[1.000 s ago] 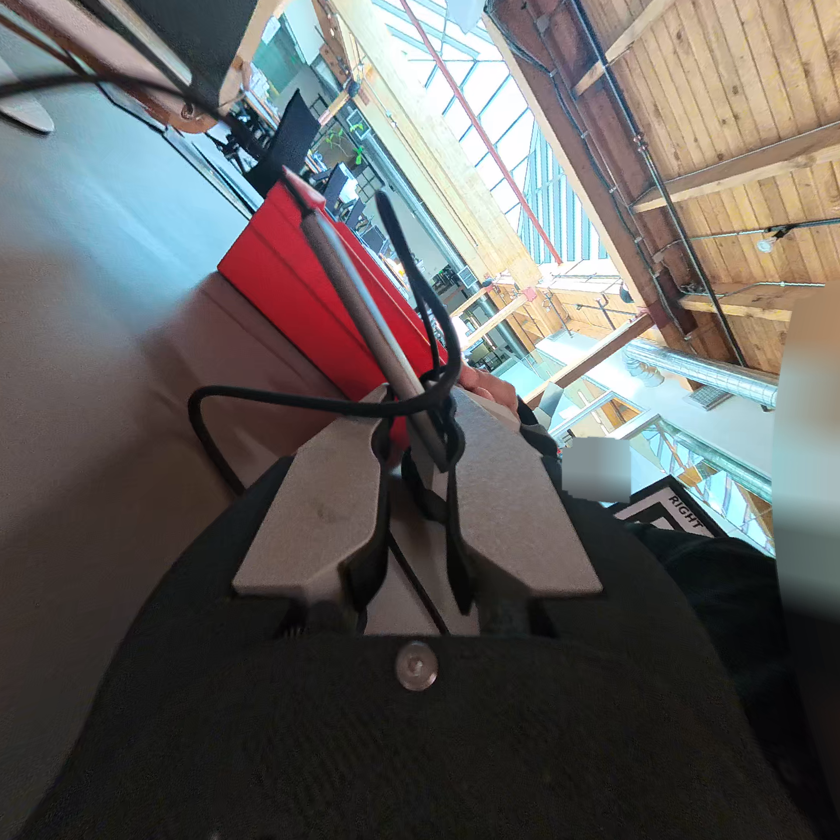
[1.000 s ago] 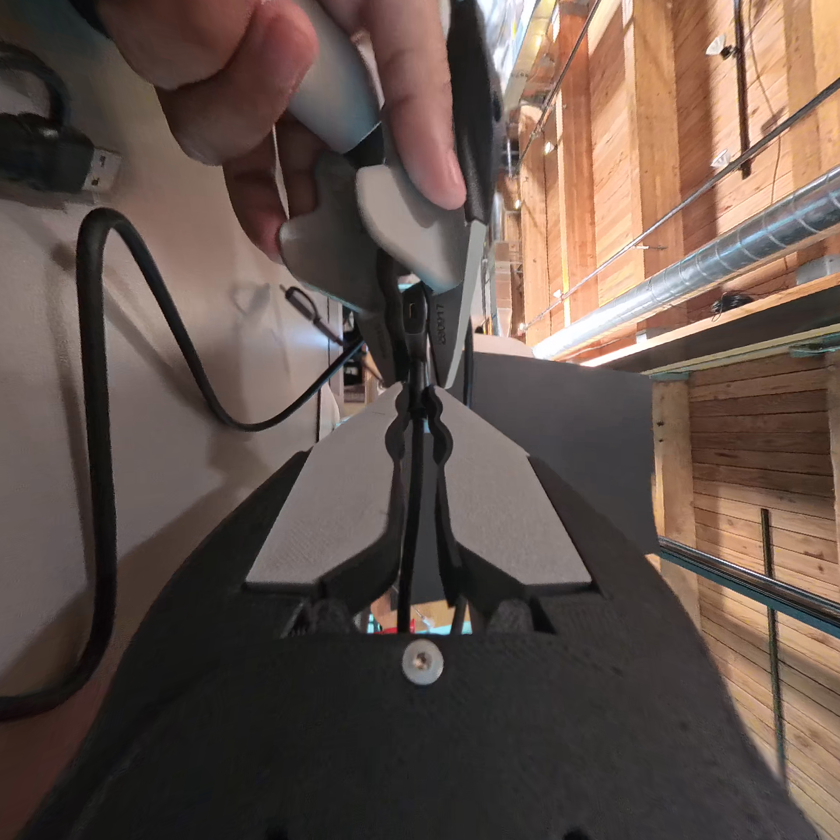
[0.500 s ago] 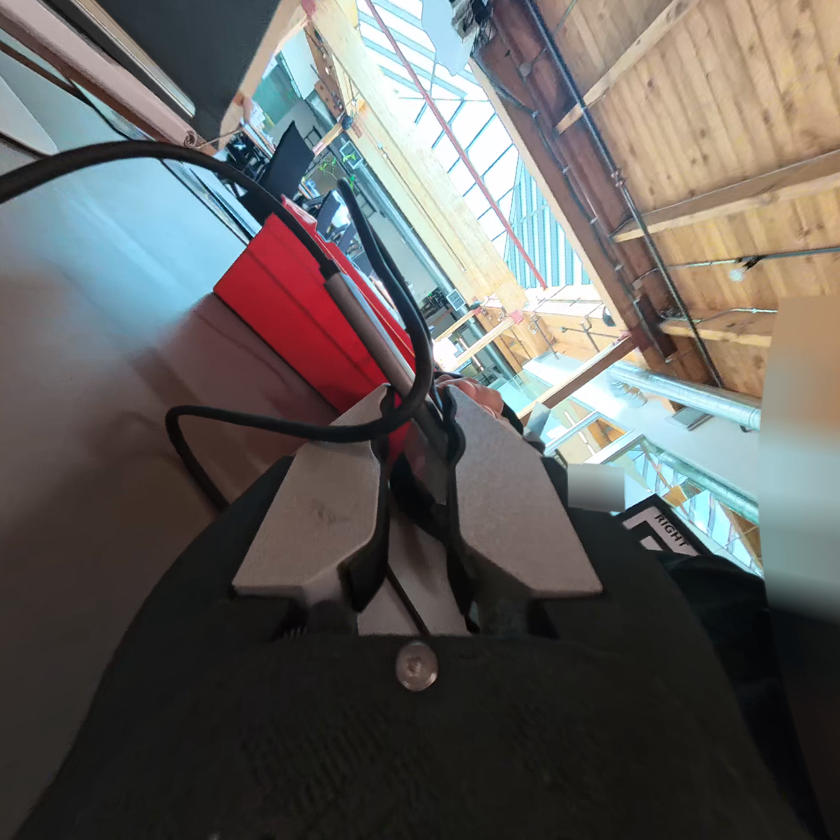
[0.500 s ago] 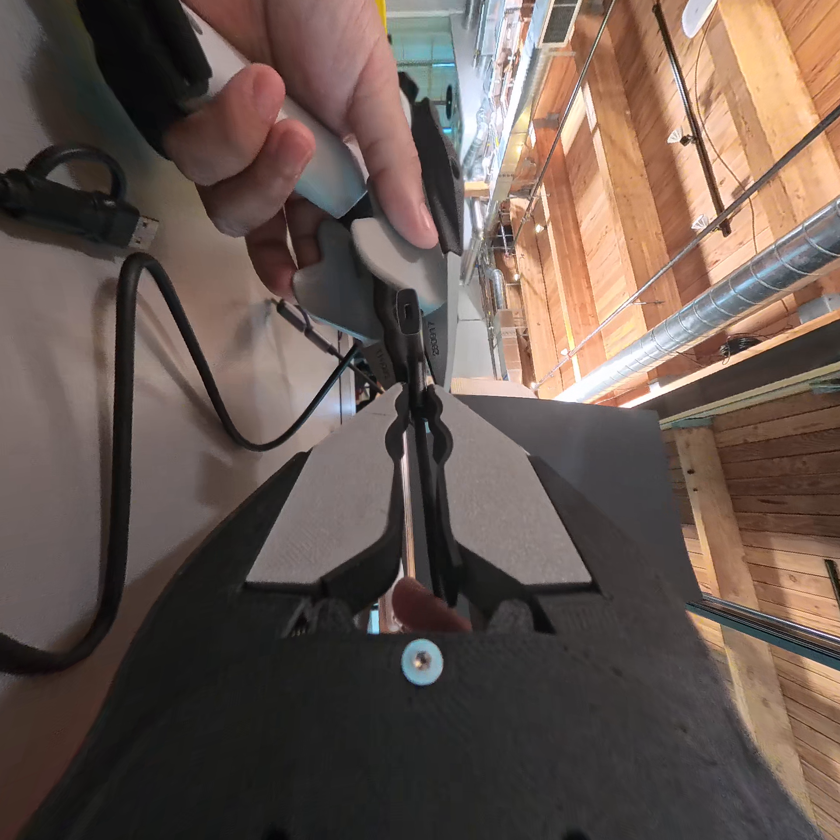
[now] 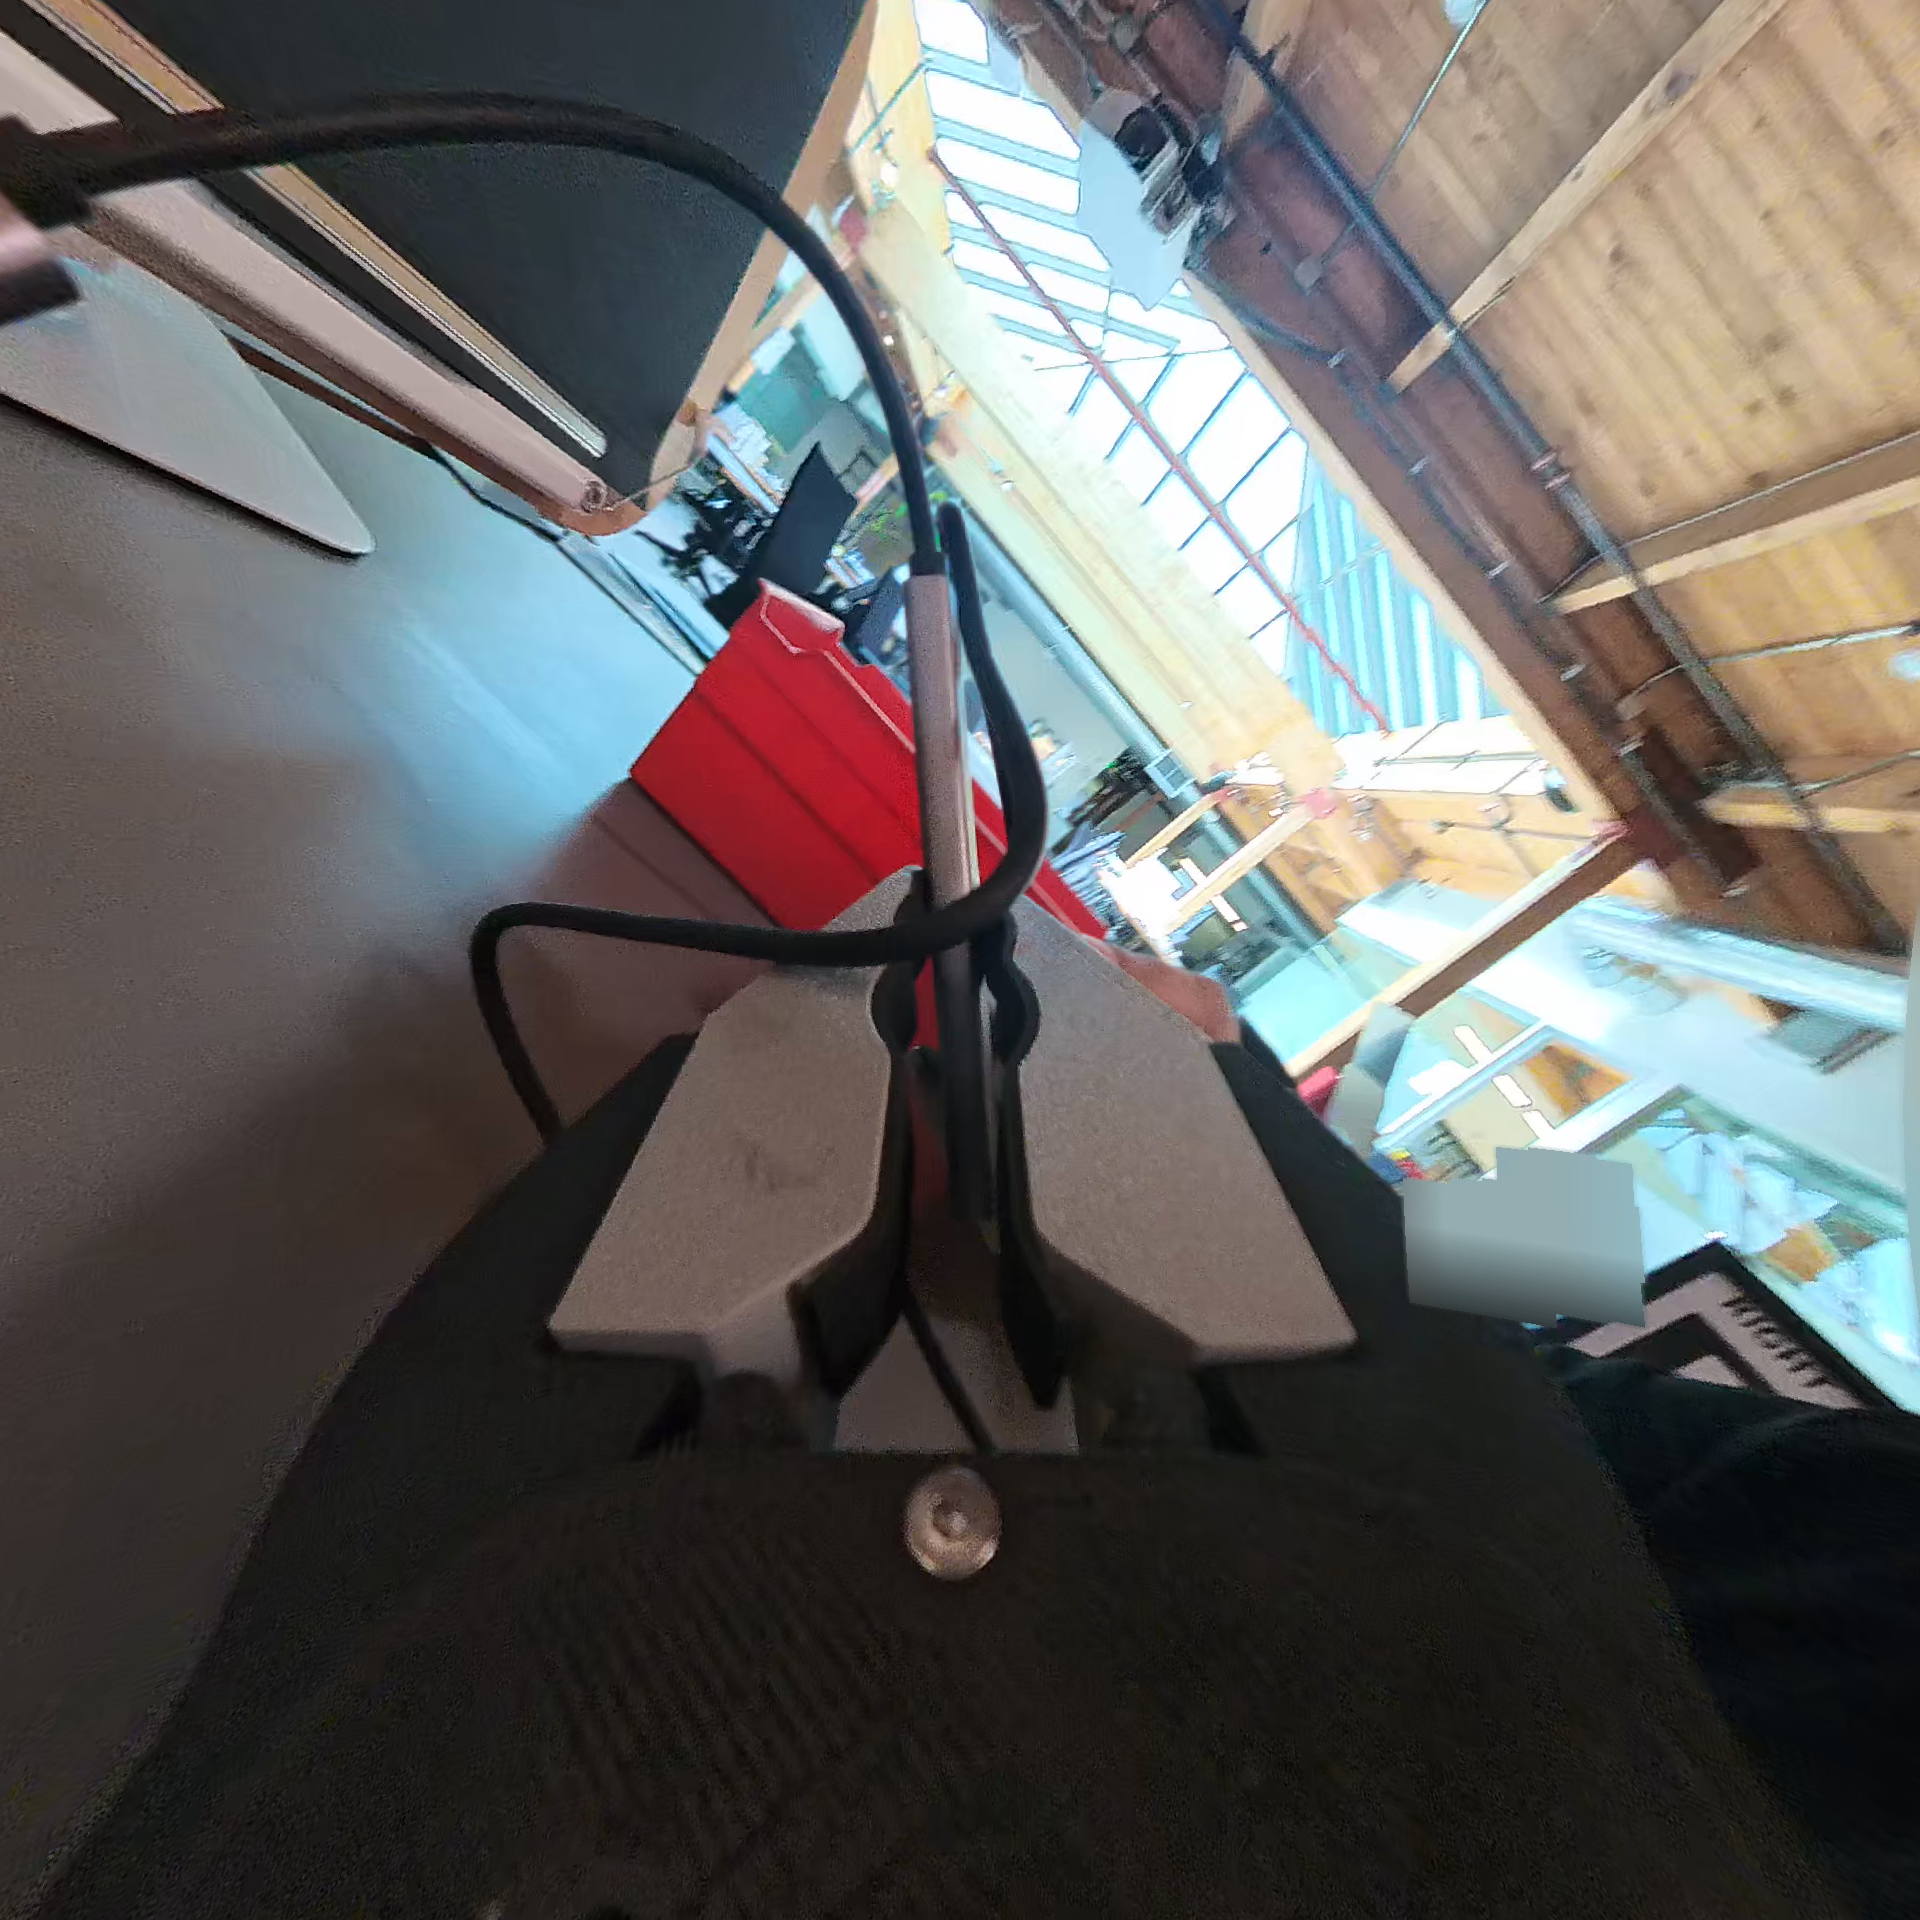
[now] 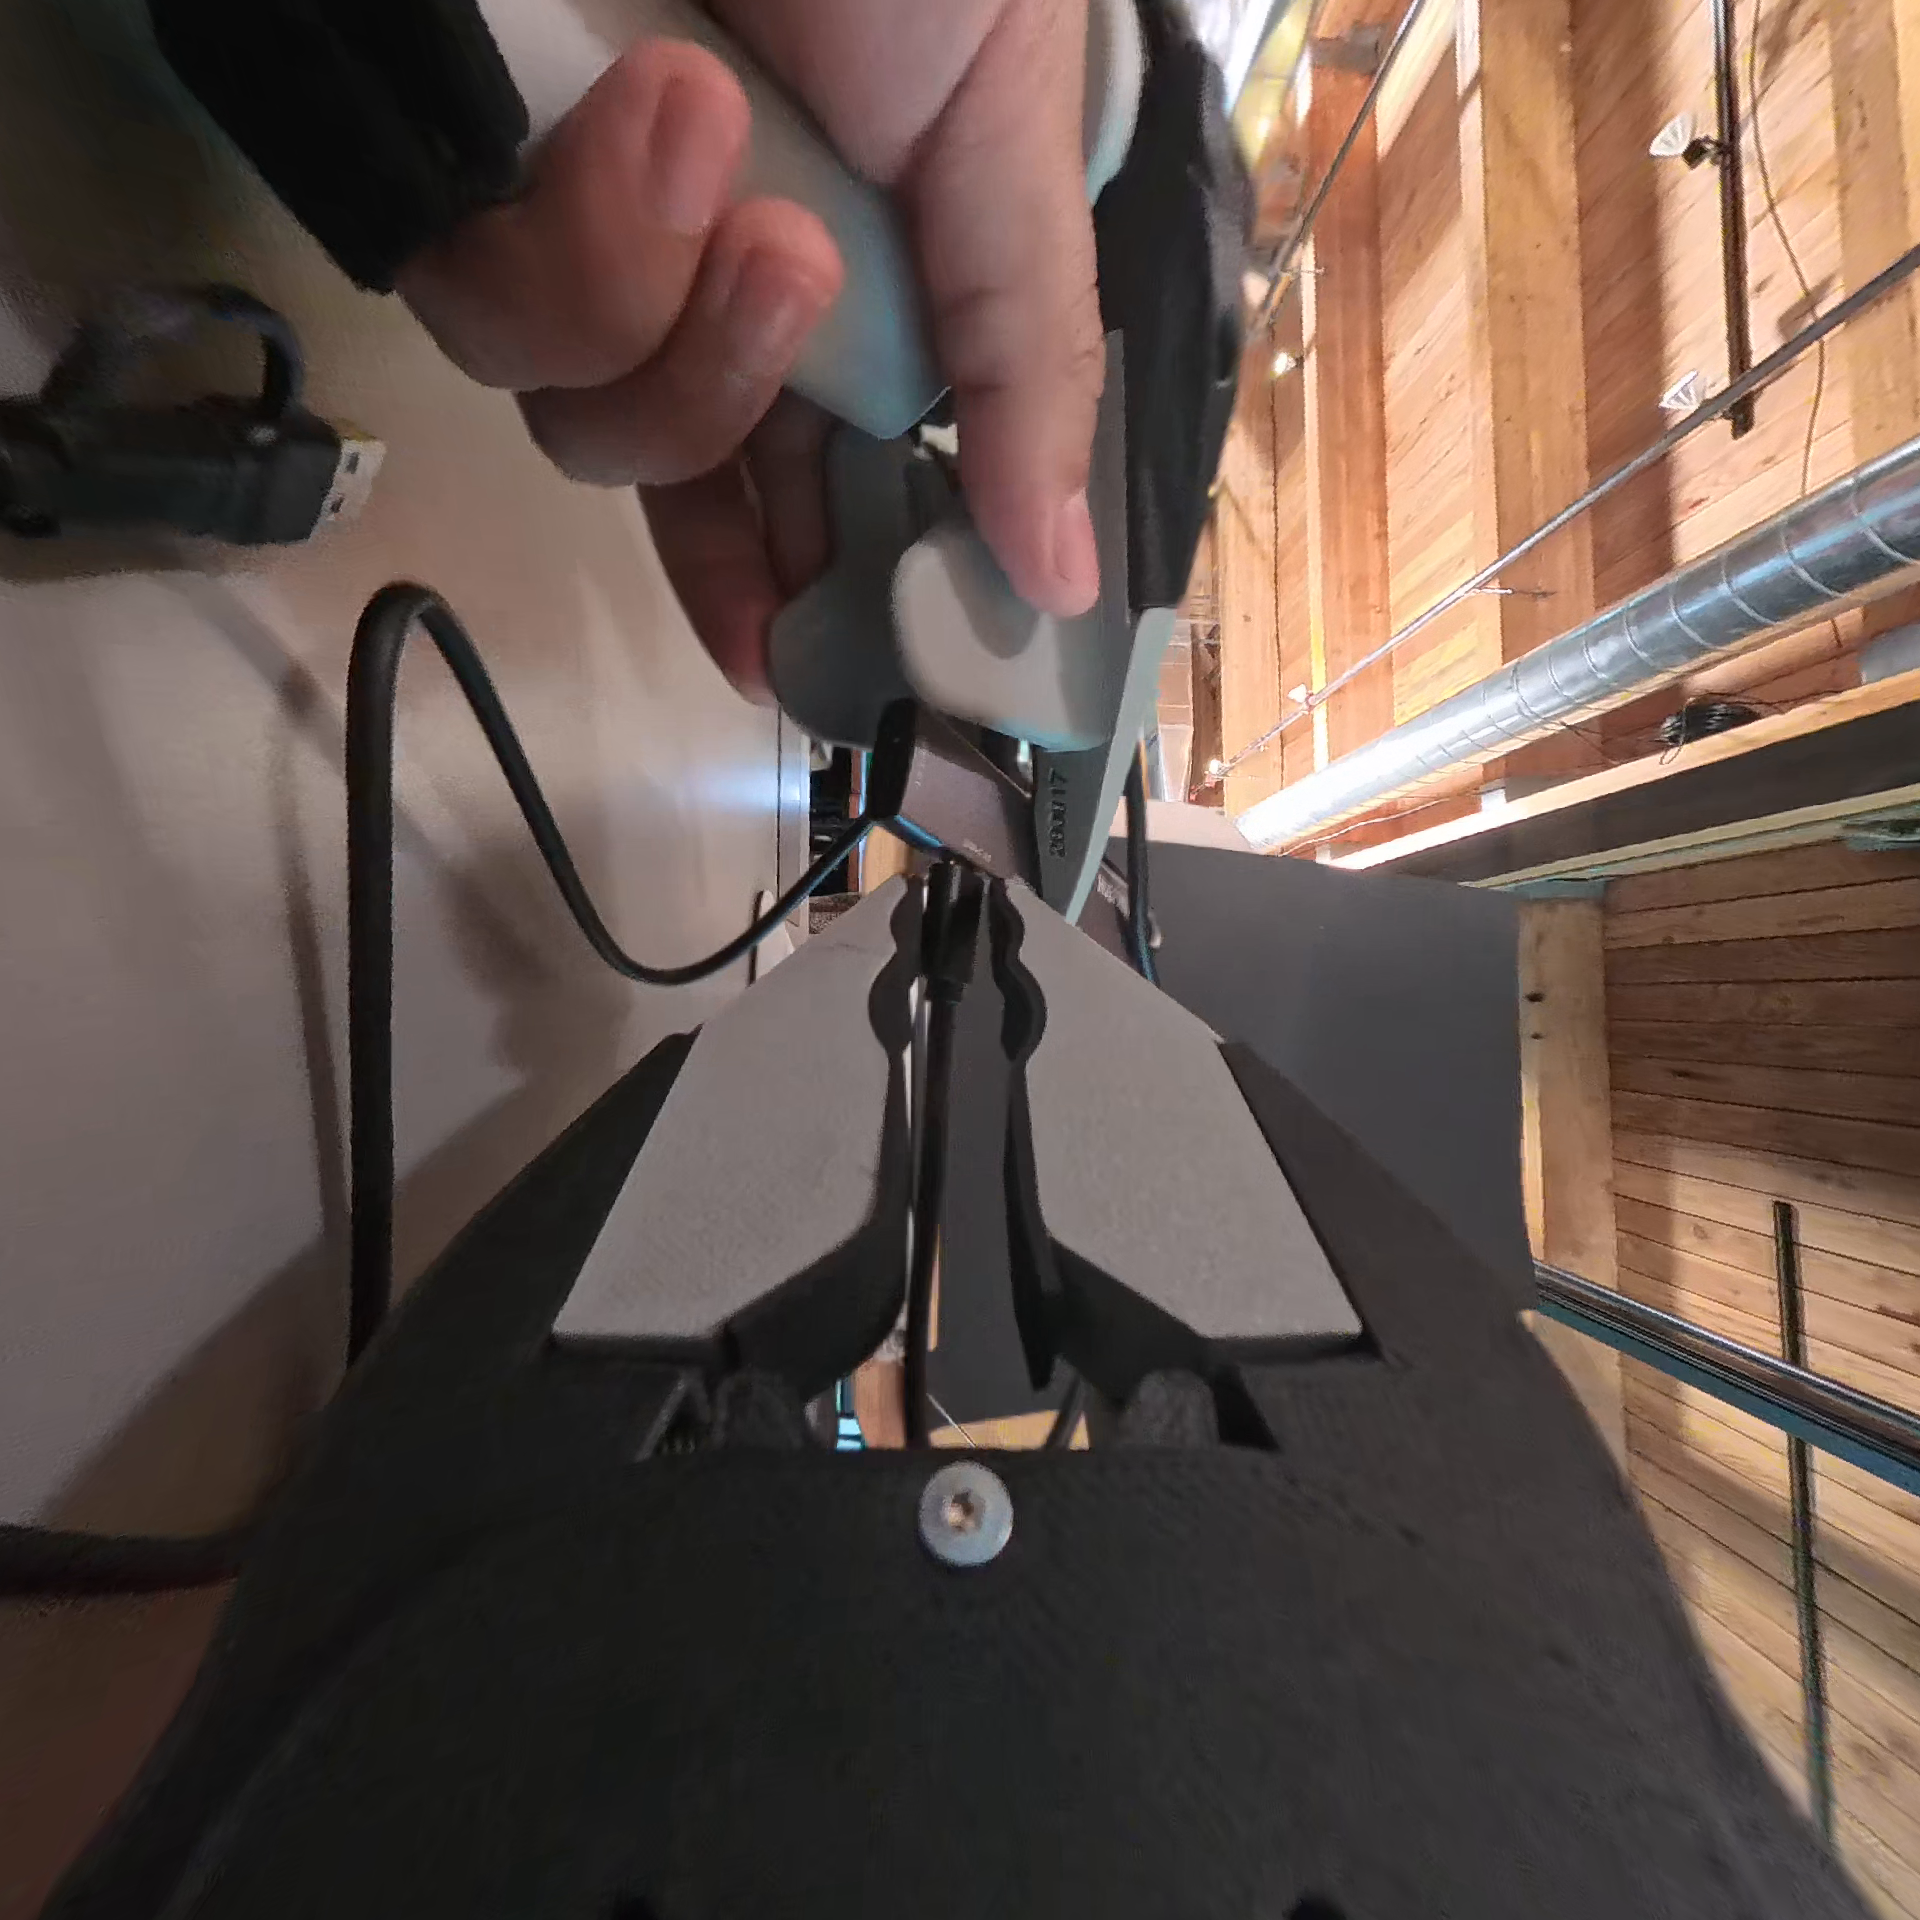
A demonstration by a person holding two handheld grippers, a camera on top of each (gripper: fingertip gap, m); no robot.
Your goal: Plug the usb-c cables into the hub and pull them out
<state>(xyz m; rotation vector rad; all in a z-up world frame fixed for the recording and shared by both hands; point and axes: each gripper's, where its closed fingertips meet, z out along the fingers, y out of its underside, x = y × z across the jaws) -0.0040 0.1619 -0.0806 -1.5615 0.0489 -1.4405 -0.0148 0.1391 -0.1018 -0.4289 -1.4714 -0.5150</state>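
My left gripper point(image 5: 951, 914) is shut on the hub point(image 5: 940, 727), a thin grey slab seen edge-on that sticks out past the fingertips. The hub's own black cable point(image 5: 727, 177) arcs up and to the left. In the right wrist view, a hand point(image 6: 790, 312) holds that left gripper point(image 6: 966, 665) just ahead, with the hub point(image 6: 961, 805) in it. My right gripper point(image 6: 951, 894) is shut on a black usb-c plug point(image 6: 951, 935), whose tip meets the hub's near edge. I cannot tell whether it is seated. A thin black cable point(image 6: 468, 727) loops off to the left over the table.
A black USB-A connector point(image 6: 260, 478) lies on the beige table point(image 6: 156, 935) at the left. A red box point(image 5: 790, 769) stands behind the hub. A dark monitor point(image 5: 520, 208) and its grey base point(image 5: 177, 416) are at the far left. The grippers are tip to tip, or close to it.
The hand with the left gripper and hub has come closer to my right gripper, and the plug tip now meets the hub's edge. In the left view the hub stands more upright.
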